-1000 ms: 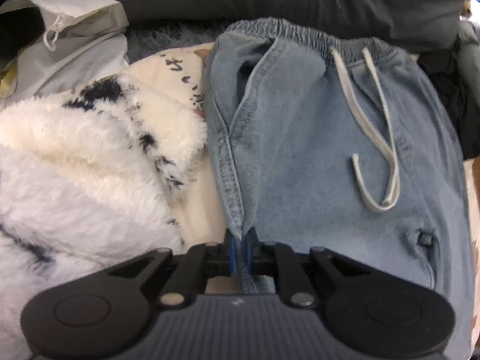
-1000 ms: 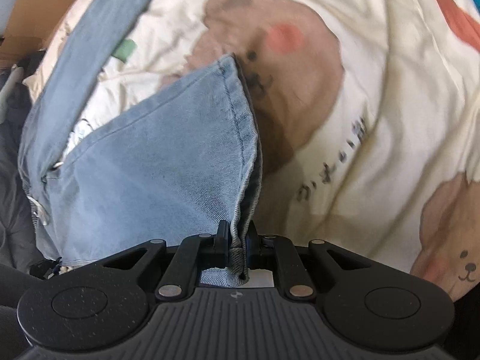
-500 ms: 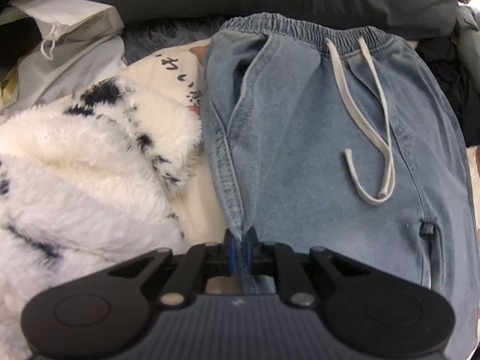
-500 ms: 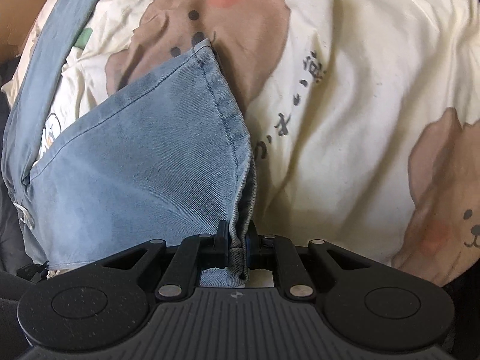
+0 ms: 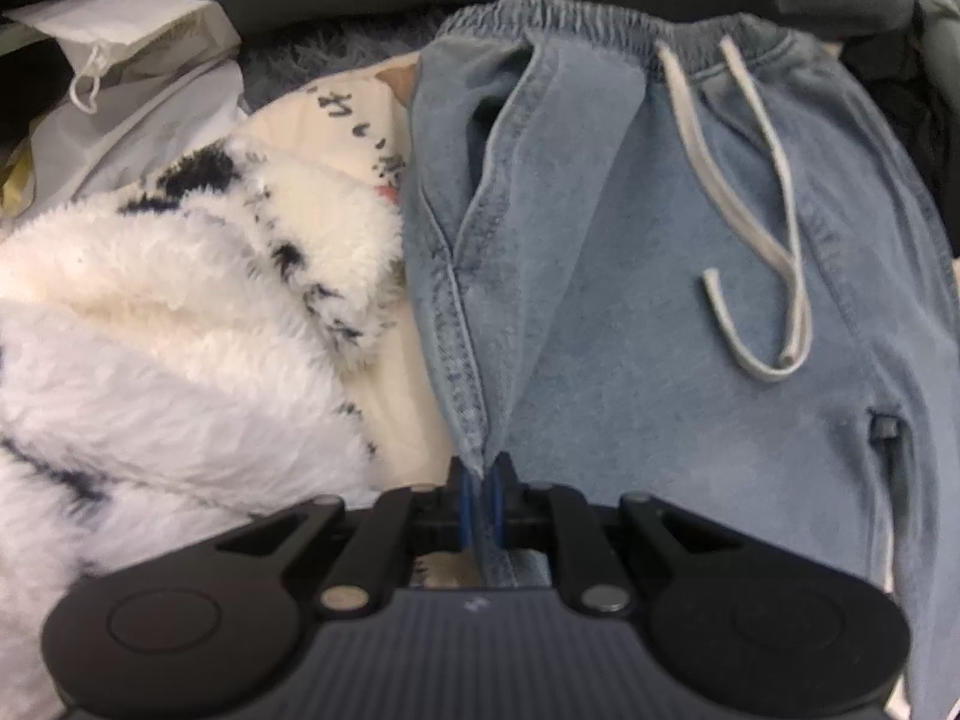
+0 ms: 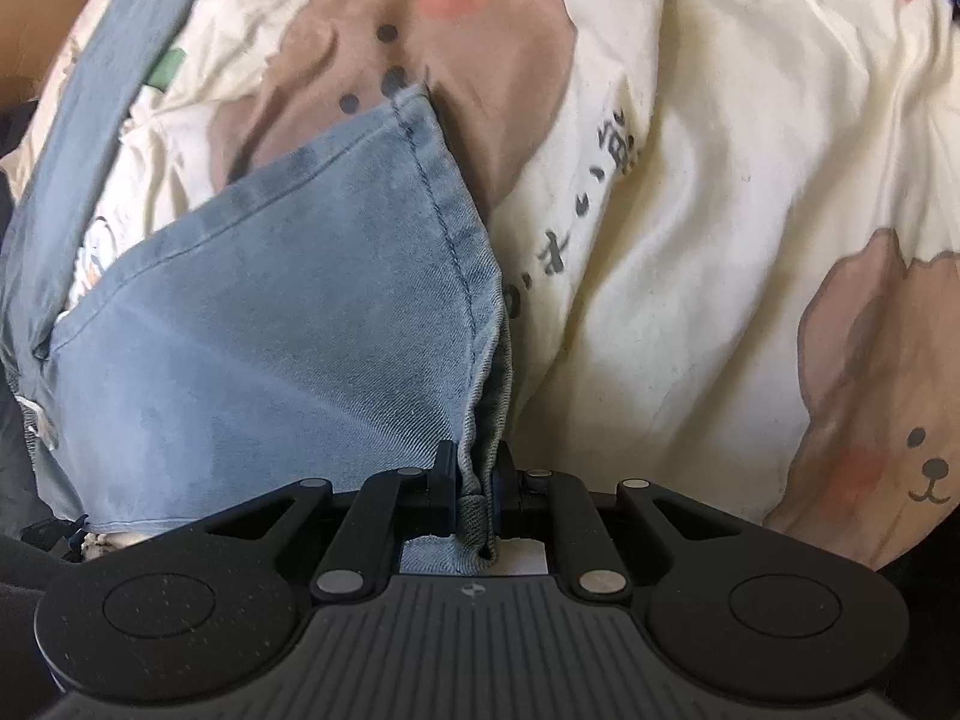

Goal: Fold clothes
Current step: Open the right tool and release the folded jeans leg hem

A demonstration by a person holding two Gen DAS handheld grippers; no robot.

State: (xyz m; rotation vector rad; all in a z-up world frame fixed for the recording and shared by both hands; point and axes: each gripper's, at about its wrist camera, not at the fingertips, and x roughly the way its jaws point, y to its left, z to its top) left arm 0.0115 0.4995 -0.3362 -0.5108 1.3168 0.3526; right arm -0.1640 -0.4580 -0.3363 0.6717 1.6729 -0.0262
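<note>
Denim pants (image 5: 660, 312) lie waistband-up on the bear-print bedsheet (image 6: 720, 240), just beside a fluffy white blanket (image 5: 180, 330). Left tool (image 5: 482, 483) clenched on the side seam; right tool (image 6: 477, 480) clenched on a leg hem. For a clean fold: keep both grips tight, carry hem toward waistband with edges aligned, cloth taut, drawstring (image 5: 750, 228) tucked clear.

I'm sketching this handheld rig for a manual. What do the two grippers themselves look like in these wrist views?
Both match. The left gripper and right gripper each have a matte black, ribbed body with a small pale logo in the middle, a round raised disc on each rounded wing, angled black linkage arms with silver pivot pins, and narrow black jaws lined with blue pads. No cables, hands or sleeves show.
</note>
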